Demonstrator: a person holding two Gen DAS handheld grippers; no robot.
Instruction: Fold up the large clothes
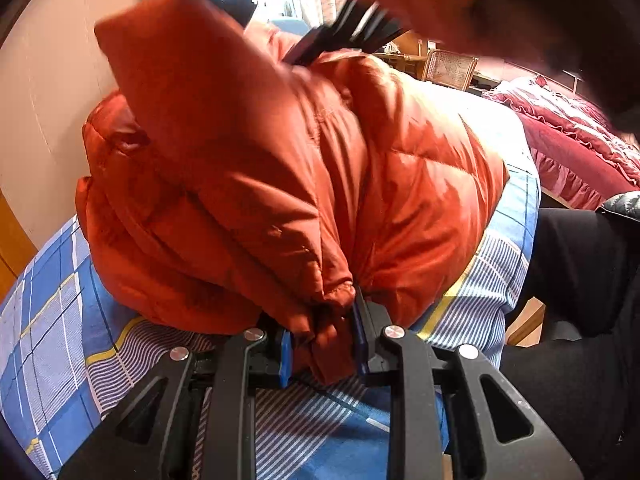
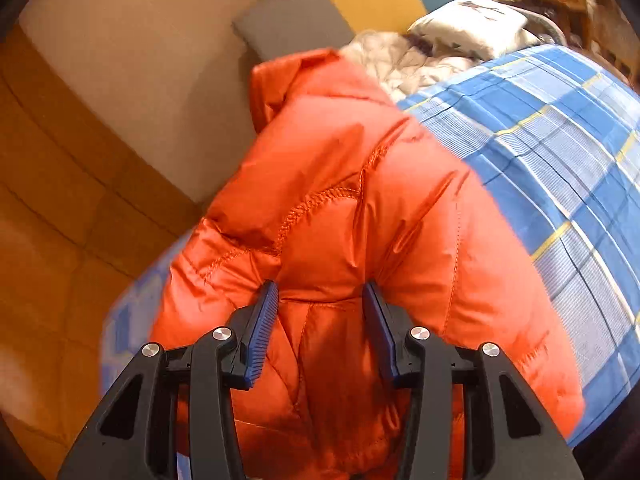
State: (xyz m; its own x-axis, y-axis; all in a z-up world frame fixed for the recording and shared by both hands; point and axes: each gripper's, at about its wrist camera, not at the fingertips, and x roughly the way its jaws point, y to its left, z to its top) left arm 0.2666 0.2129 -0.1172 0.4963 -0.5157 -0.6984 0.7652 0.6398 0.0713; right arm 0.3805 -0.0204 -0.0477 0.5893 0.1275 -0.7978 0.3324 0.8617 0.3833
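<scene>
A puffy orange down jacket (image 1: 280, 160) lies bunched on a bed with a blue plaid sheet (image 1: 60, 300). My left gripper (image 1: 324, 320) is shut on a gathered cuff or hem of the jacket, and the fabric is squeezed between its blue pads. A long fold of the jacket rises from that grip toward the upper left. My right gripper (image 2: 320, 296) is shut on a thick quilted bulge of the jacket (image 2: 360, 200), a pad on either side. In the left wrist view the right gripper (image 1: 352, 28) shows blurred at the top, with orange fabric hanging from it.
The plaid sheet (image 2: 560, 140) runs off to the right. A white pillow (image 2: 472, 24), crumpled pale bedding and a grey cushion (image 2: 296, 20) lie at the far end. Wooden floor (image 2: 60, 220) is at the left. Red ruffled bedding (image 1: 580, 140), a wicker chair (image 1: 448, 66) and a person's dark clothing (image 1: 580, 280) stand to the right.
</scene>
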